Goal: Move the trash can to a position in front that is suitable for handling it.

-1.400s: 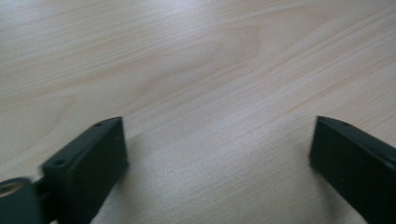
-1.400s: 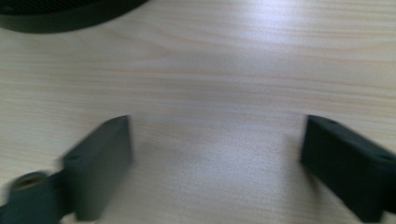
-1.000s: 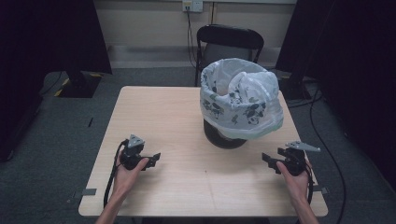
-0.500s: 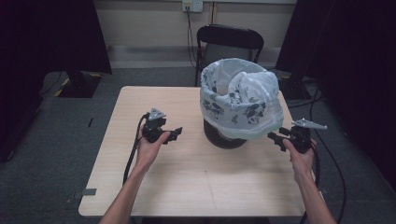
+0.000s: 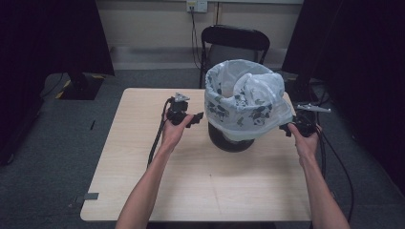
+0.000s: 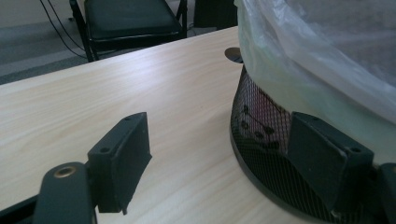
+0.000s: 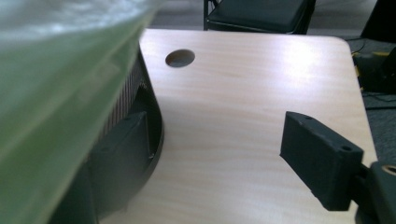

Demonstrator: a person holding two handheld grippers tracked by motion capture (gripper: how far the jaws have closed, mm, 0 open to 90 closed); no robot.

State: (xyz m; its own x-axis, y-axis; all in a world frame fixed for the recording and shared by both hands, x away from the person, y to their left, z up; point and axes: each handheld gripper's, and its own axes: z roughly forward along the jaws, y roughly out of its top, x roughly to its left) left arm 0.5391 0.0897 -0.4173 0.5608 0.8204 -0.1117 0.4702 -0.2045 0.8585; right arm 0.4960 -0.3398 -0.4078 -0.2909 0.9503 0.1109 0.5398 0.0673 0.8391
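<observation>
Table [image 5: 157,186] first: pale wood, with a black mesh bin [image 5: 232,139] standing right of its middle, toward the far edge. Take the bin as your landmark. A white bag with dark leaf print [image 5: 239,102] lines it, hangs down over the rim and covers most of the mesh, so only the dark base shows below the plastic. A black chair [image 5: 234,40] stands beyond the bin, past the table's far edge.

Left gripper [image 5: 187,119] sits just beside the bin's left side, jaws pointing at it and spread wide, holding nothing. In the left gripper view one jaw is over bare wood and the other lies against or just in front of the mesh near the base; contact cannot be told. Right gripper [image 5: 292,128] is just beside the bin's right side, under the hanging bag edge, jaws also wide apart and empty. In the right gripper view its left jaw looks tucked by the base rim.

Judgement: you appear set to take the bag or the bin from both sides.
- If the bag is the aim, come up to the loose hem; mesh at the base gives a poor hold.
- Close on plastic only, both sides level.
- Thin film may slip or tear; squeeze a gathered fold.
- Bin is light; lifting one side alone may tip it.
</observation>
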